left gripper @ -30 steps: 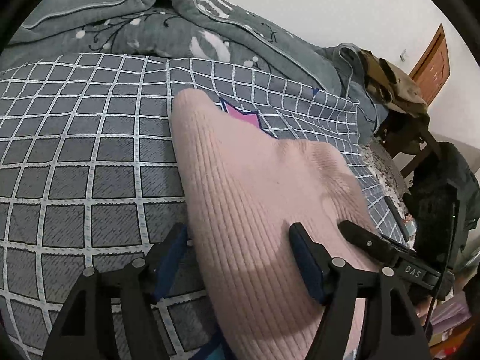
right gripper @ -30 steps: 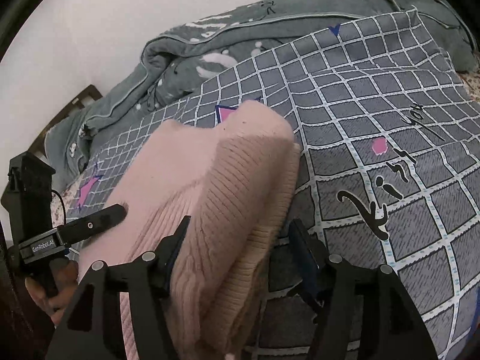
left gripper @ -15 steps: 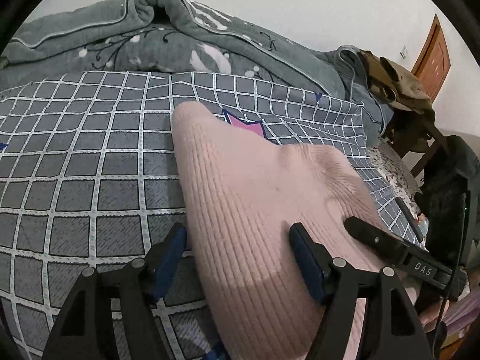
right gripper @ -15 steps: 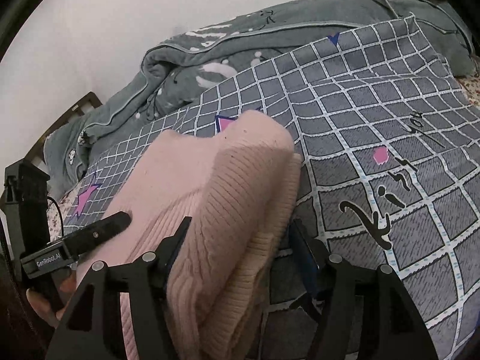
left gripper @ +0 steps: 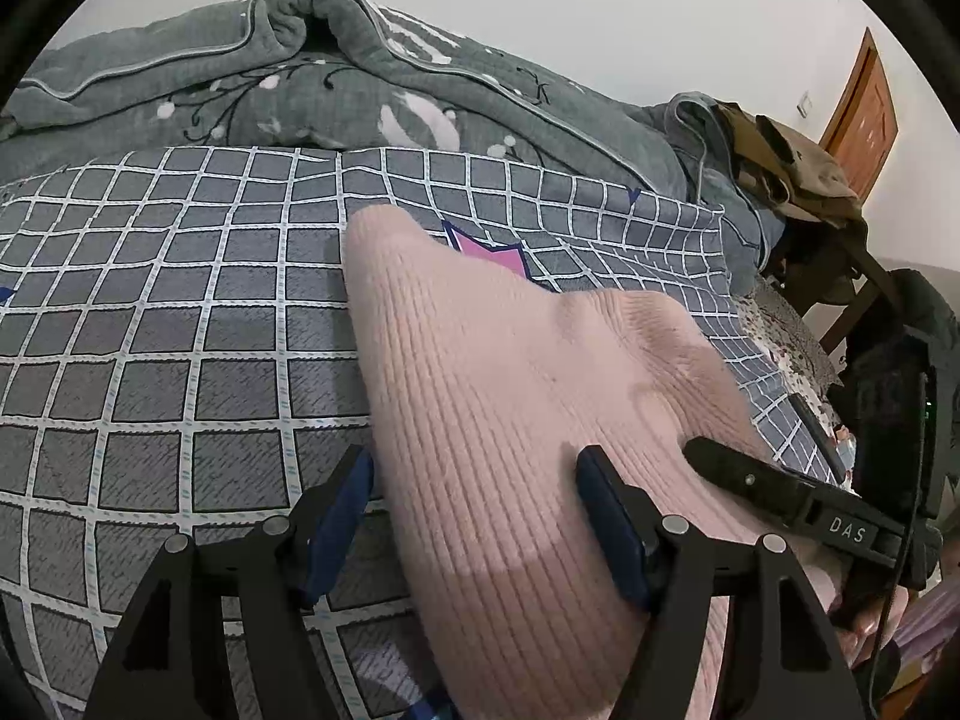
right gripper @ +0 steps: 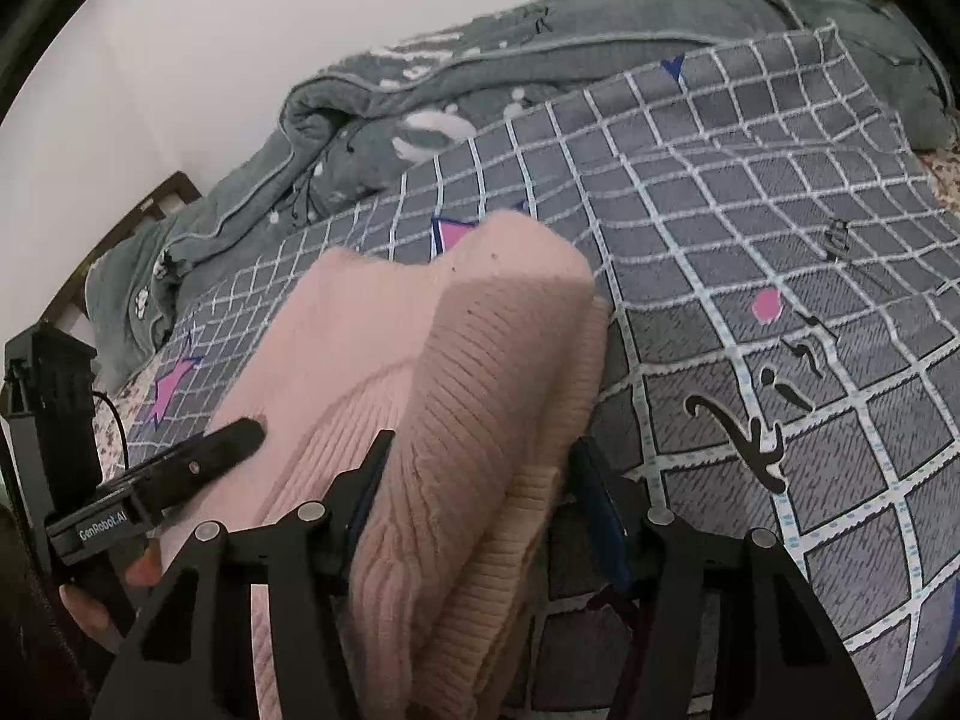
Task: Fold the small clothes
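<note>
A pink ribbed knit garment (left gripper: 516,396) lies folded on the grey checked bed sheet (left gripper: 180,312). My left gripper (left gripper: 474,510) is open, its jaws astride the garment's near left edge. My right gripper (right gripper: 480,498) is open too, its jaws either side of the thick folded right edge of the garment (right gripper: 468,372). Each gripper shows in the other's view: the right one (left gripper: 774,486) lies on the garment's right side, the left one (right gripper: 180,468) on its left side.
A rumpled grey-green quilt (left gripper: 312,78) lies along the far side of the bed by the white wall. A chair heaped with clothes (left gripper: 798,180) and a wooden door (left gripper: 864,114) are at the right. A dark headboard (right gripper: 120,240) is at the left.
Both grippers have stayed open around the garment's edges. The views have shifted slightly, with the far end of the garment a little further from the cameras.
</note>
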{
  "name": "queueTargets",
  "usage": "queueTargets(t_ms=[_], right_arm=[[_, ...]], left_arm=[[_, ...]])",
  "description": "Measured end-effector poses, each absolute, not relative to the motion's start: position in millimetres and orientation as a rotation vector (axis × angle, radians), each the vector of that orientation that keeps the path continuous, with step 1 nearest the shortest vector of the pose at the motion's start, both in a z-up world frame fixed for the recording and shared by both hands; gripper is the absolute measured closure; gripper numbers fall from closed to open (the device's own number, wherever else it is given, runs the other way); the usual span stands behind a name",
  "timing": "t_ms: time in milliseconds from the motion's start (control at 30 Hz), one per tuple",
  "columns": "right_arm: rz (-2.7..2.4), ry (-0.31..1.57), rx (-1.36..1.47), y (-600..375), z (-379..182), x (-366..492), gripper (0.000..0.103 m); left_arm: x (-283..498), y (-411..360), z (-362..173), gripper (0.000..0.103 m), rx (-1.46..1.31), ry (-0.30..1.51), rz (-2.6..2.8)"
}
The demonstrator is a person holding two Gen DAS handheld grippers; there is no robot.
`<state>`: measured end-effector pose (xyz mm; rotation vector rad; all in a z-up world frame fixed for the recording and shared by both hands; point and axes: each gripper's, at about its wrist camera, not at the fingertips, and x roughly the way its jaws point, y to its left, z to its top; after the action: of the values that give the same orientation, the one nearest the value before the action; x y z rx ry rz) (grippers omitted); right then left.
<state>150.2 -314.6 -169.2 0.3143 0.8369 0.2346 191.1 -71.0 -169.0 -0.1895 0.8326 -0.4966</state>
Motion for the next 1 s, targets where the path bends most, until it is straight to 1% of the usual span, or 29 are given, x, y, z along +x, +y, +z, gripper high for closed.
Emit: queueTargets(t_ms=[267, 467, 567, 633, 667, 700, 733, 833, 1000], right_arm=[[0.239, 0.846, 0.332, -316.5, -173.5, 150.9, 0.045], [0.253, 0.833, 0.356, -318.5, -176.0, 151.1, 0.045], [0.256, 0.829, 0.365, -317.2, -175.6, 150.6, 0.045], [0.276, 0.827, 0.384, -316.7, -175.5, 150.3, 0.054], [0.29, 0.825, 0.398, -317.1, -175.1, 150.4, 0.057], [0.305, 0.82, 0.414, -317.0, -174.6, 150.7, 0.062], [0.311, 0.814, 0.419, -316.3, -173.8, 150.2, 0.065], [0.295, 0.778, 0.378, -309.2, -167.5, 145.3, 0.07], [0.29, 0.739, 0.381, -303.8, -158.0, 143.6, 0.072]], left_arm=[[191.1, -74.3, -171.4, 0.035, -0.198, 0.839, -0.486], [190.8, -75.4, -171.5, 0.041, -0.198, 0.834, -0.482], [190.2, -74.2, -171.3, 0.048, -0.203, 0.822, -0.483], [189.5, -73.8, -170.0, 0.058, -0.204, 0.808, -0.485], [188.8, -73.6, -168.9, 0.06, -0.203, 0.8, -0.485], [188.1, -73.4, -167.7, 0.063, -0.204, 0.791, -0.484], [187.4, -72.9, -166.7, 0.065, -0.208, 0.783, -0.483], [186.8, -70.8, -163.8, 0.067, -0.218, 0.766, -0.486], [187.8, -62.0, -158.7, 0.069, -0.247, 0.75, -0.493]])
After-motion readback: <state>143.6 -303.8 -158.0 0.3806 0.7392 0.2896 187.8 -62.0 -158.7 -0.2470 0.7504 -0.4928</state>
